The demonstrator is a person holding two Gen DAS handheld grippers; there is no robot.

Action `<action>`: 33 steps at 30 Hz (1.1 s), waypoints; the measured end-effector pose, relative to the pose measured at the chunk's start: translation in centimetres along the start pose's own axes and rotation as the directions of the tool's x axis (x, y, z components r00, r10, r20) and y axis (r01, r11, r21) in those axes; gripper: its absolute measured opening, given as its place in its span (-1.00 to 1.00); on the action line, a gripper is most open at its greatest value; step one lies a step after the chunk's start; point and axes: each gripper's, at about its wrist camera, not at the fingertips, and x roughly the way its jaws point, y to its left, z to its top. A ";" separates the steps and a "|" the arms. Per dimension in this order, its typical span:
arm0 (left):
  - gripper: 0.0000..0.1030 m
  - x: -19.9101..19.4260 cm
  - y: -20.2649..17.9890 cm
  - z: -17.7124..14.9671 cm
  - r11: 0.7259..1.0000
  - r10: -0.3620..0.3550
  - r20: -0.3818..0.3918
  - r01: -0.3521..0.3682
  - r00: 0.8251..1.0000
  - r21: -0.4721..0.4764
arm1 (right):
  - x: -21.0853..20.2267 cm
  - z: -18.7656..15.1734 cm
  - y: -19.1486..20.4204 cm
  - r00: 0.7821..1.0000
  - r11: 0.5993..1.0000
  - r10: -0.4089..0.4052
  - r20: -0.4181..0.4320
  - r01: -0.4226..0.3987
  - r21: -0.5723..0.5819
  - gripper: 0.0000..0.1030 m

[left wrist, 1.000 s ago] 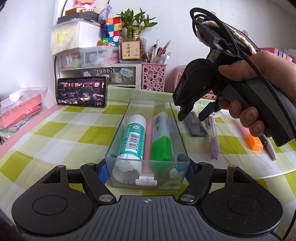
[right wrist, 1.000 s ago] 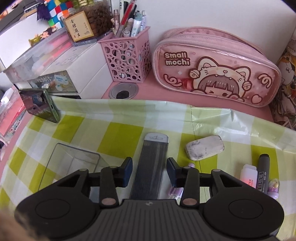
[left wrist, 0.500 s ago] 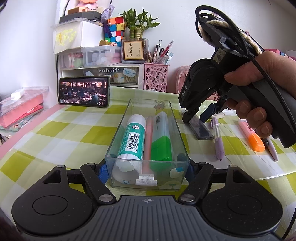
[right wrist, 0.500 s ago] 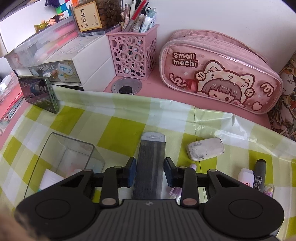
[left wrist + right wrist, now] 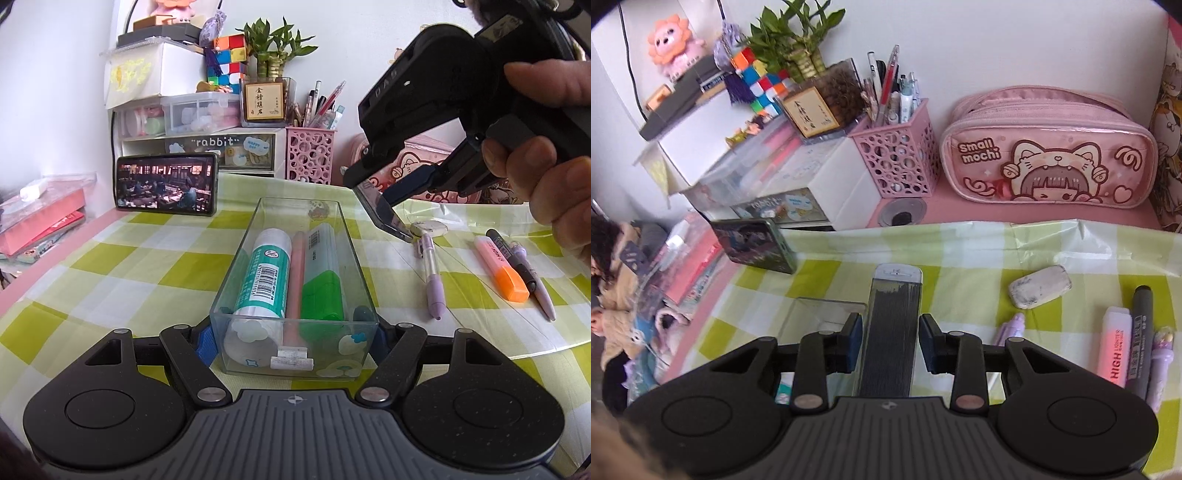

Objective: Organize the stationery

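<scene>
The left tongs [image 5: 293,338] clamp the near end of the box [image 5: 295,280], a clear, straight-walled plastic trough standing on the bench [image 5: 110,266] with its checked, glossy cloth. Inside lie a glue stick [image 5: 264,280] with a smooth printed label, a slim pink pen [image 5: 297,273] and a chunky green highlighter [image 5: 323,291], all lengthwise, side by side.

Further right, the right tongs [image 5: 890,341] carry the lead case [image 5: 892,325]: flat, dark, hard plastic with a pale cap end. It hangs tilted, just beyond the box's far right corner, clear of the cloth. The jaws stand at middling width, pads on the case's long edges.

So this is the carry step: one item lifted, box steadied. Next, I'd say, the case has to swing left over the open top and line up lengthwise to fit the narrow gap.

Still out on the cloth to the right: a scuffed eraser [image 5: 1039,286], a purple pen [image 5: 432,277], an orange highlighter [image 5: 502,267], a black marker [image 5: 1139,332].
</scene>
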 end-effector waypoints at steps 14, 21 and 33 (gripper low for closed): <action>0.42 0.0 0.0 0.0 1.000 0.000 0.000 0.000 1.000 0.000 | 0.8 -1.9 0.9 0.998 0.994 0.021 -0.065 -0.014 0.109 -0.13; 0.42 0.0 0.0 0.0 1.000 0.001 0.001 -0.001 1.000 0.000 | 1.0 -2.1 2.0 0.996 0.995 -0.063 -0.068 0.068 0.068 -0.12; 0.42 0.0 0.0 0.0 1.000 0.001 0.000 -0.001 1.000 0.000 | 1.1 -2.1 3.7 0.986 0.988 -0.152 -0.074 0.153 0.016 -0.12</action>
